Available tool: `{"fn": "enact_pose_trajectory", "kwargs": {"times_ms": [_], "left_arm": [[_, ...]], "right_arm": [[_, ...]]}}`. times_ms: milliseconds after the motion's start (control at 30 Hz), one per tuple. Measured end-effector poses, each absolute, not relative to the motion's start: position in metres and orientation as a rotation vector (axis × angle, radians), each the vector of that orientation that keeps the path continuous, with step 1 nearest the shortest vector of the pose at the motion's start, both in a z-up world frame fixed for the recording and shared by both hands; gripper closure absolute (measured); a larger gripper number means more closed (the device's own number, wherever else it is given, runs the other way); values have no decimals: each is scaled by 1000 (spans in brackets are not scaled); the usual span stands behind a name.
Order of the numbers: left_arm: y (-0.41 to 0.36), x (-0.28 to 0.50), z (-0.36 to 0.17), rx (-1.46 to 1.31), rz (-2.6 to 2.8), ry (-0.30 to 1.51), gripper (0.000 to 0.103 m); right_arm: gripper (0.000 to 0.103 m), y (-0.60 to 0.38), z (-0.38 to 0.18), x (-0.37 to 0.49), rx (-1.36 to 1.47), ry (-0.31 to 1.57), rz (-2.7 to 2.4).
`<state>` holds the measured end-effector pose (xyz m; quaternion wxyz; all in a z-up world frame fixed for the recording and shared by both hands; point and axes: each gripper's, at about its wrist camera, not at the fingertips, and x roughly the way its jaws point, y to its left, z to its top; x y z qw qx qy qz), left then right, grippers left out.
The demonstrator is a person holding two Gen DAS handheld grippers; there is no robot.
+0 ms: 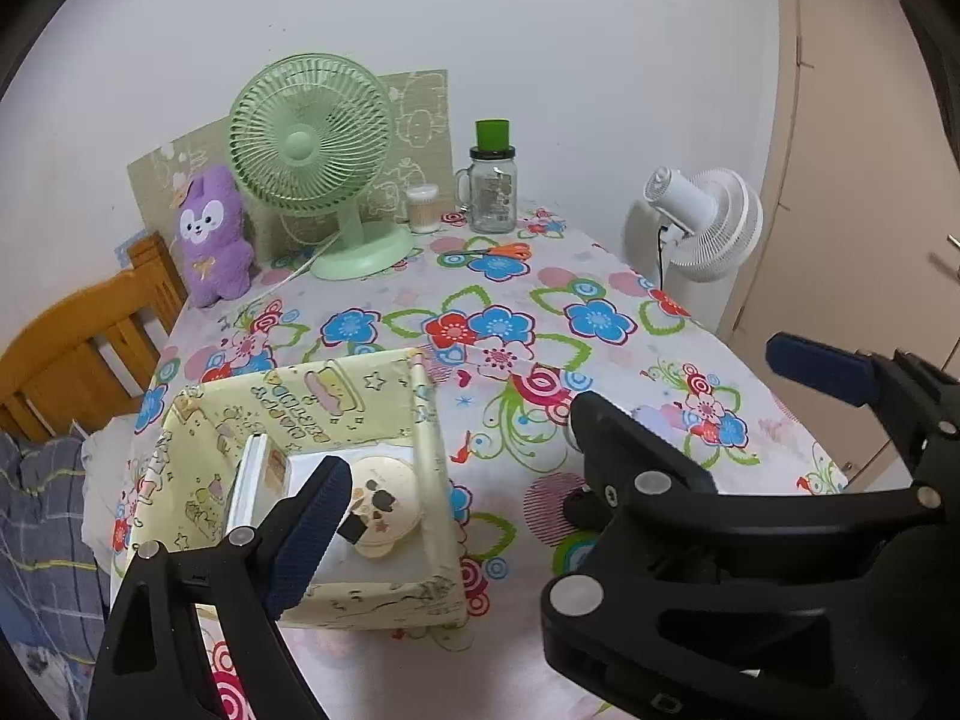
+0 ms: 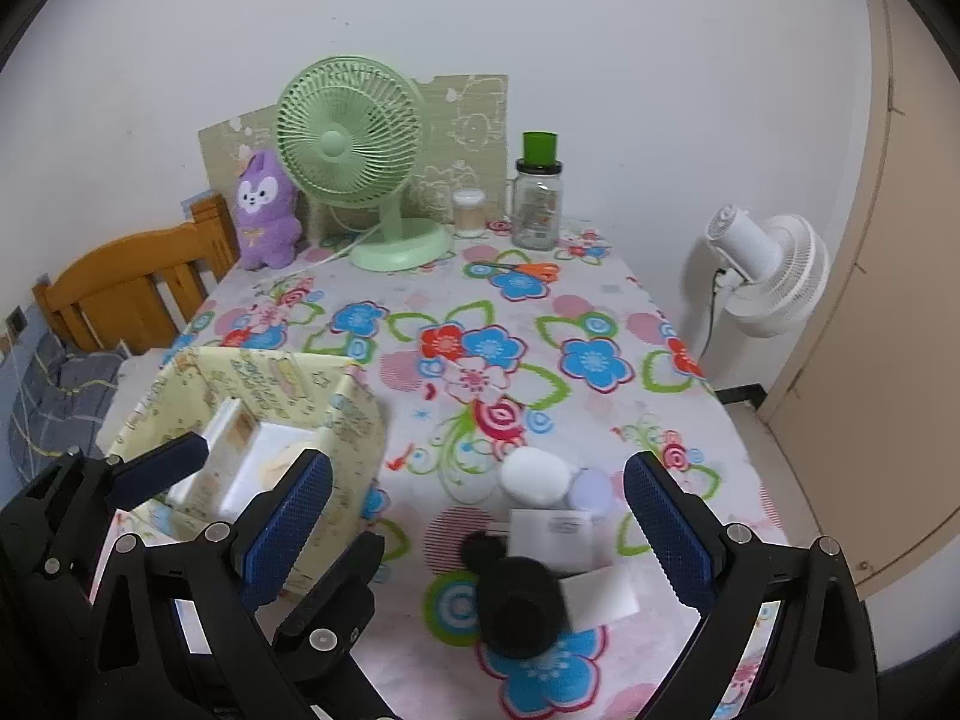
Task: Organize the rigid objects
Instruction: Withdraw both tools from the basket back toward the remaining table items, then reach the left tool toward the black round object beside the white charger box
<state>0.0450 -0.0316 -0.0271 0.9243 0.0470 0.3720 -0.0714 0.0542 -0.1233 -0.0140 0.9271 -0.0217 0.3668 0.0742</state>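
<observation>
A pale yellow cartoon-print box (image 1: 288, 414) (image 2: 264, 378) stands open on the floral tablecloth at the left. Inside lie a cream bear-shaped compact (image 1: 384, 504) and a white box (image 1: 252, 480). My left gripper (image 2: 258, 468) is open and empty, its left finger over the box's inside. My right gripper (image 2: 480, 516) is open and empty above a cluster: a black mouse-eared round case (image 2: 516, 600), a white carton (image 2: 552, 540), a white round puff (image 2: 534, 474) and a lilac disc (image 2: 591, 489). In the left wrist view the right gripper's black body hides that cluster.
At the table's back stand a green desk fan (image 2: 354, 150), a purple plush (image 2: 264, 210), a cotton-swab tub (image 2: 468, 213) and a glass jar with a green lid (image 2: 537, 198). Orange scissors (image 2: 522, 268) lie near. A white floor fan (image 2: 762, 264) stands right, a wooden chair (image 2: 138, 282) left.
</observation>
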Motion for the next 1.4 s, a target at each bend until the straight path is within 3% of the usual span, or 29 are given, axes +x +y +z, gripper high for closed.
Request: {"fn": "enact_pose_trajectory", "kwargs": {"times_ms": [1400], "left_arm": [[-108, 47, -96, -10, -186, 795, 11]], "right_arm": [[4, -218, -81, 52, 14, 733, 111]]}}
